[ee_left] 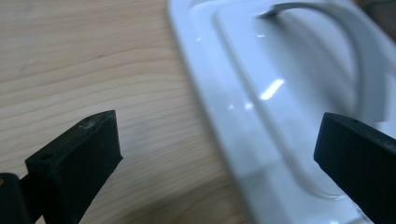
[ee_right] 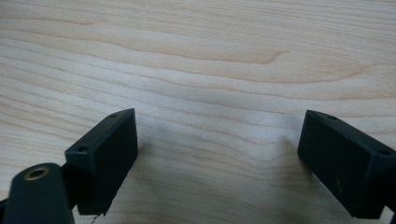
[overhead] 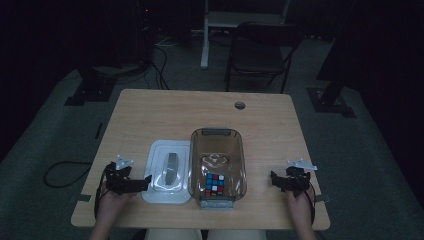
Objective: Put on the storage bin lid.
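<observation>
- Left tongs [overhead: 142, 183], jaws apart, straddle the near-left edge of the white rectangular plastic lid [overhead: 167, 172].
- Right tongs [overhead: 277, 180], jaws apart, over bare wooden desk [overhead: 200, 107].

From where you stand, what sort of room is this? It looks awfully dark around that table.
Probably a lab or recording room rather than a home: a lone wooden table on grey carpet, cables trailing past dark equipment stands, and a folding chair. A person works there with the left gripper and right gripper.
</observation>
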Action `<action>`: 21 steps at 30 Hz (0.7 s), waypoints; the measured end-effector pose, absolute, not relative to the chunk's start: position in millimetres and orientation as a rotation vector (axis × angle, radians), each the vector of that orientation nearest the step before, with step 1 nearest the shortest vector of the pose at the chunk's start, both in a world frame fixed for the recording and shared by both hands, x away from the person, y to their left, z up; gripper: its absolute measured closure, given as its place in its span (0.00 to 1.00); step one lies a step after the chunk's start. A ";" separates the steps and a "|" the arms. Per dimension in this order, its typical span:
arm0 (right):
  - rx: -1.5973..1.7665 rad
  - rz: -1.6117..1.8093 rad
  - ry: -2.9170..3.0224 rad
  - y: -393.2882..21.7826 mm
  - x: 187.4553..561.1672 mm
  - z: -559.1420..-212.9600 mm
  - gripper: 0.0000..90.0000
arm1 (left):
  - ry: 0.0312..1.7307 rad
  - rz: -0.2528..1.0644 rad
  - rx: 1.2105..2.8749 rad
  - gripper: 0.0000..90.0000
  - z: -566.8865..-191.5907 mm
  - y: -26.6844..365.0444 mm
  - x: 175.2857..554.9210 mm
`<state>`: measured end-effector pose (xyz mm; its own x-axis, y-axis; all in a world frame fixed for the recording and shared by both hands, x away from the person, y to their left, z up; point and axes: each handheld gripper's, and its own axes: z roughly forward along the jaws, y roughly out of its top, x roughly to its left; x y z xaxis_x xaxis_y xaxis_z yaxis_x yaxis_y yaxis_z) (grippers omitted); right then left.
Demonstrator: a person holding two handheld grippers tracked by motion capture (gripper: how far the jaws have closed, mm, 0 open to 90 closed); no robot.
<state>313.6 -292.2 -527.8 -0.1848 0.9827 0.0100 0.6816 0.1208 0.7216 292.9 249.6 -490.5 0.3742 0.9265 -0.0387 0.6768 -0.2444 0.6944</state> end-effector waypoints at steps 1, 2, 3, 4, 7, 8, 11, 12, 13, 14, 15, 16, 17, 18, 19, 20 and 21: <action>1.605 0.831 1.927 -292.2 313.6 -527.8 0.13 | 1.366 0.502 2.013 0.02 -489.2 246.5 292.6; 1.605 0.831 1.927 -292.2 313.6 -527.8 0.13 | 1.356 0.492 2.012 0.02 -488.2 243.6 292.4; 1.606 0.831 1.927 -292.2 313.6 -527.8 0.13 | 1.335 0.476 2.012 0.02 -485.6 237.8 291.9; 1.606 0.831 1.927 -292.2 313.6 -527.8 0.13 | 1.335 0.476 2.012 0.01 -485.6 237.8 291.9; 1.606 0.831 1.927 -292.2 313.6 -527.8 0.13 | 1.297 0.465 2.028 0.01 -480.7 225.6 291.5; 1.605 0.831 1.927 -292.2 313.6 -527.8 0.13 | 1.288 0.459 2.031 0.01 -479.4 222.8 291.6; 1.605 0.831 1.927 -292.2 313.6 -527.8 0.13 | 1.273 0.445 2.028 0.01 -477.3 217.3 292.3; 1.606 0.831 1.927 -292.2 313.6 -527.8 0.13 | 1.259 0.438 2.035 0.01 -476.0 211.7 293.2; 1.605 0.831 1.927 -292.2 313.6 -527.8 0.13 | 1.259 0.438 2.035 0.02 -476.0 211.7 293.2; 1.606 0.831 1.927 -292.2 313.6 -527.8 0.13 | 1.240 0.415 2.037 0.01 -475.7 207.5 295.2; 1.606 0.831 1.927 -292.2 313.6 -527.8 0.13 | 1.240 0.415 2.037 0.02 -475.7 207.5 295.2; 1.606 0.831 1.927 -292.2 313.6 -527.8 0.13 | 1.227 0.401 2.043 0.01 -475.8 203.1 297.1; 1.606 0.831 1.927 -292.2 313.6 -527.8 0.13 | 1.227 0.401 2.043 0.01 -475.8 203.1 297.1; 1.606 0.831 1.927 -292.2 313.6 -527.8 0.13 | 1.227 0.406 2.047 0.02 -476.1 200.4 298.1; 1.605 0.831 1.927 -292.2 313.6 -527.8 0.13 | 1.224 0.406 2.053 0.02 -476.2 198.0 299.3; 1.605 0.831 1.927 -292.2 313.6 -527.8 0.13 | 1.214 0.403 2.053 0.02 -476.0 193.1 301.6; 1.605 0.831 1.927 -292.2 313.6 -527.8 0.13 | 1.214 0.403 2.053 0.02 -476.0 193.1 301.6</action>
<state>313.6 -292.2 -527.8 -0.1849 0.9827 0.0098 0.6815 0.1210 0.7217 301.6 193.1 -476.0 0.5103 0.8559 -0.0843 0.6354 -0.3092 0.7076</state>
